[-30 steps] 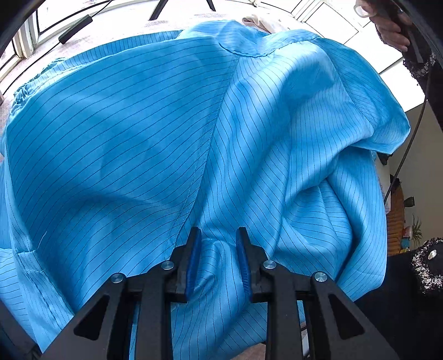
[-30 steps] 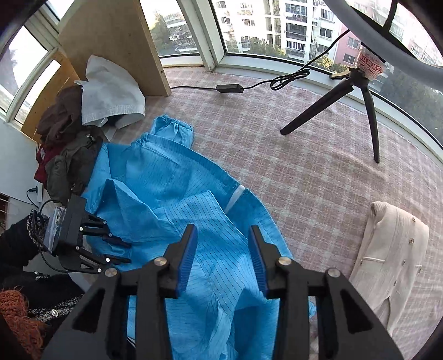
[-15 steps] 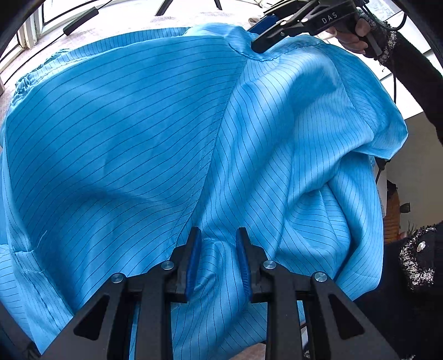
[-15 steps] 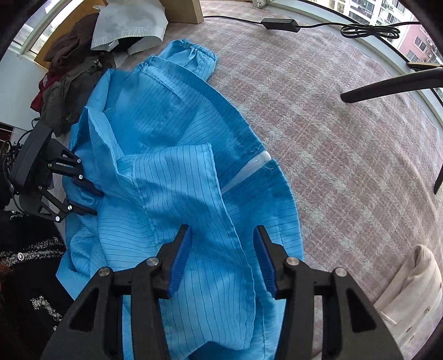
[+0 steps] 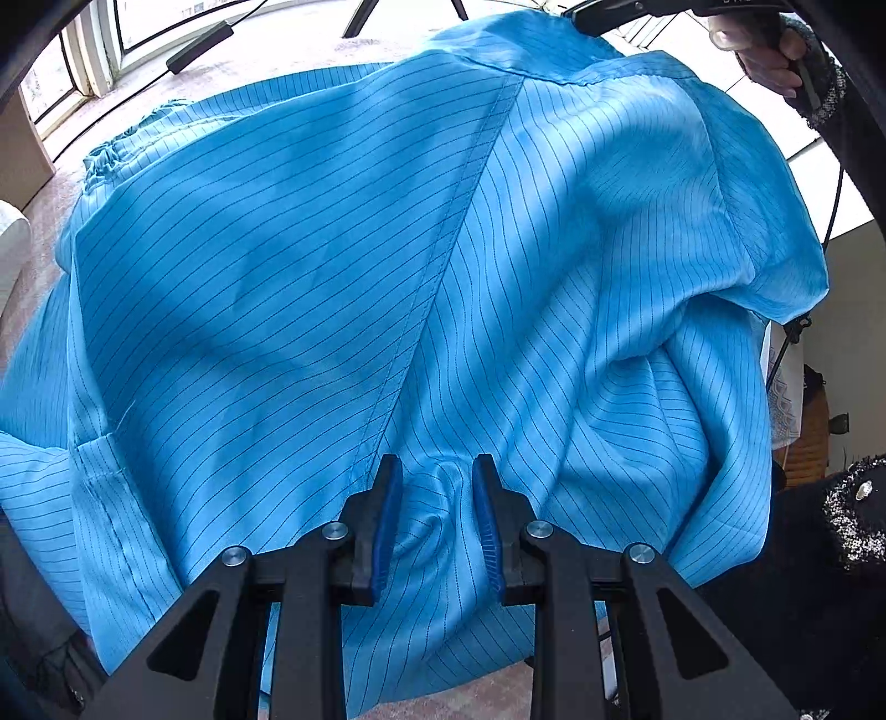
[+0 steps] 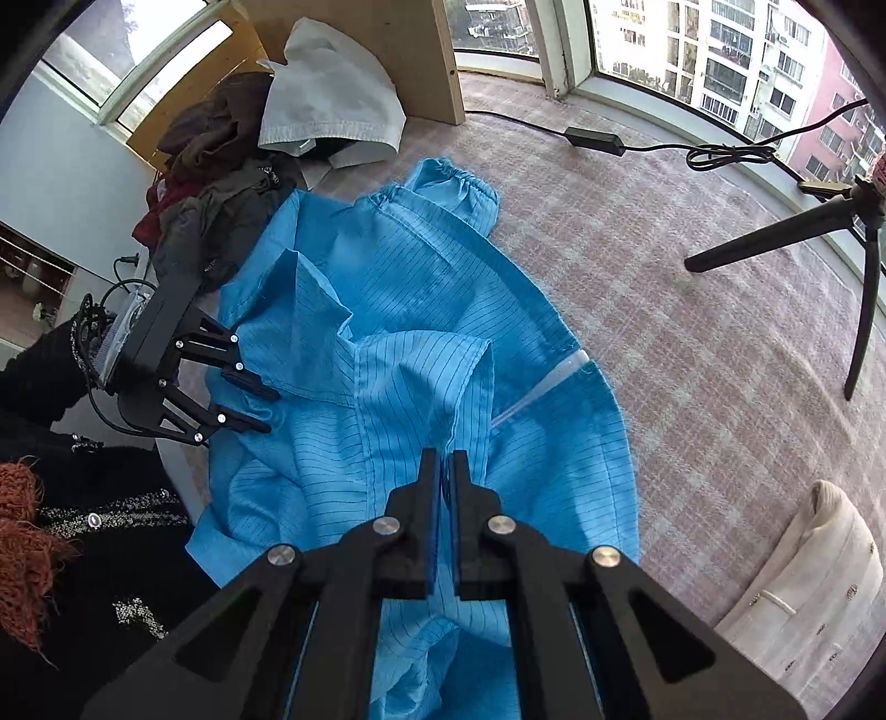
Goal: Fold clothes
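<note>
A black tripod [image 6: 797,249] is standing on the checked pink carpet [image 6: 692,332] near the window [image 6: 692,50], a black cord [image 6: 664,149] is lying along the floor, and tall buildings [image 6: 720,61] are showing outside beside a wooden board [image 6: 410,50].
</note>
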Action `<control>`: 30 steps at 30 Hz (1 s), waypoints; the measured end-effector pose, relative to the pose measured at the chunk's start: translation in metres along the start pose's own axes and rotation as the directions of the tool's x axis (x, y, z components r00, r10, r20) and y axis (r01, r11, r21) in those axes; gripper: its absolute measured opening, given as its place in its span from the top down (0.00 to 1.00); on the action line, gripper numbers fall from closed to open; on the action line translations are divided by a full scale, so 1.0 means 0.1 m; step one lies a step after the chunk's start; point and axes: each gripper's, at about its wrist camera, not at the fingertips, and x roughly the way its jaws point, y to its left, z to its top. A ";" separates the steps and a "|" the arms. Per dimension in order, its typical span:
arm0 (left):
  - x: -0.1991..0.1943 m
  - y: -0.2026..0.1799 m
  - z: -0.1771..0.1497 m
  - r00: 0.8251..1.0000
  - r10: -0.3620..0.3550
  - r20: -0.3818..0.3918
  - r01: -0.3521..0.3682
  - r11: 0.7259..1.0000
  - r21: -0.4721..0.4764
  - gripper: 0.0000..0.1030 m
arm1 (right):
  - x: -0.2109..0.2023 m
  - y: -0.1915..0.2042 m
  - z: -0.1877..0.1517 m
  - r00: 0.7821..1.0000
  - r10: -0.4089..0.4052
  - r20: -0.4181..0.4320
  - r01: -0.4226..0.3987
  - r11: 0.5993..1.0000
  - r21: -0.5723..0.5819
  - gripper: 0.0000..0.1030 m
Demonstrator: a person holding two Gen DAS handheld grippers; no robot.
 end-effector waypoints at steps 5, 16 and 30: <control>0.08 0.00 -0.08 1.000 0.000 -0.008 0.000 0.999 -0.036 0.75 | 0.33 -0.14 0.11 0.992 -0.050 -0.119 0.040 0.995 -0.087 0.52; 0.11 0.07 -0.14 1.000 -0.024 -0.001 0.024 0.996 -0.084 0.75 | 0.96 -0.30 0.24 0.959 0.058 -0.278 -0.116 0.974 -0.196 0.52; 0.11 0.27 -0.11 1.000 -0.021 -0.001 0.021 0.997 -0.077 0.75 | 0.84 -0.36 0.13 0.943 0.194 -0.270 -0.245 0.954 -0.170 0.41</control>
